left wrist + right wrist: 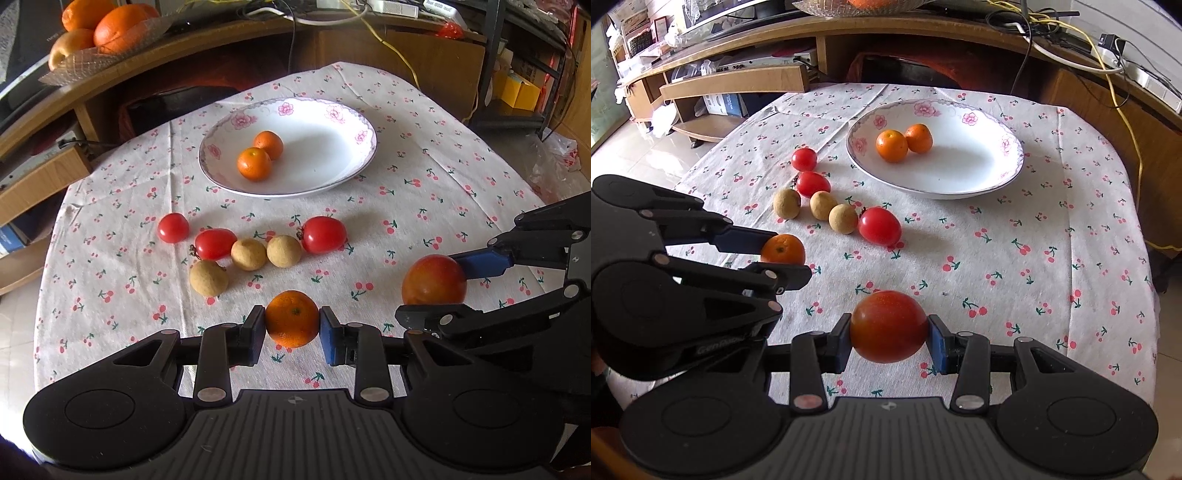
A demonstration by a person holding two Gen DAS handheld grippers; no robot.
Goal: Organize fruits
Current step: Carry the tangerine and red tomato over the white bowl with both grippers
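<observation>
A: Checking progress: two small oranges already lie in the plate.

B: Left gripper pinches a third orange; right gripper pinches a reddish fruit, both short of the plate. Tomatoes and brown fruits remain, in front of the plate.

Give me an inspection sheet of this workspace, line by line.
Surface: table under white cherry-print cloth.
Job's things: white floral-rimmed plate holds two small oranges; three red cherry tomatoes and three tan round longans lie loose on the cloth.
Clutter: nothing seen on the table.
Grippers: left claw shut on a small orange mandarin; right claw shut on a larger red-orange tomato.
Cables: yellow cable and black ones on the wooden shelf behind.
Surroundings: glass bowl of large oranges on that shelf.
</observation>
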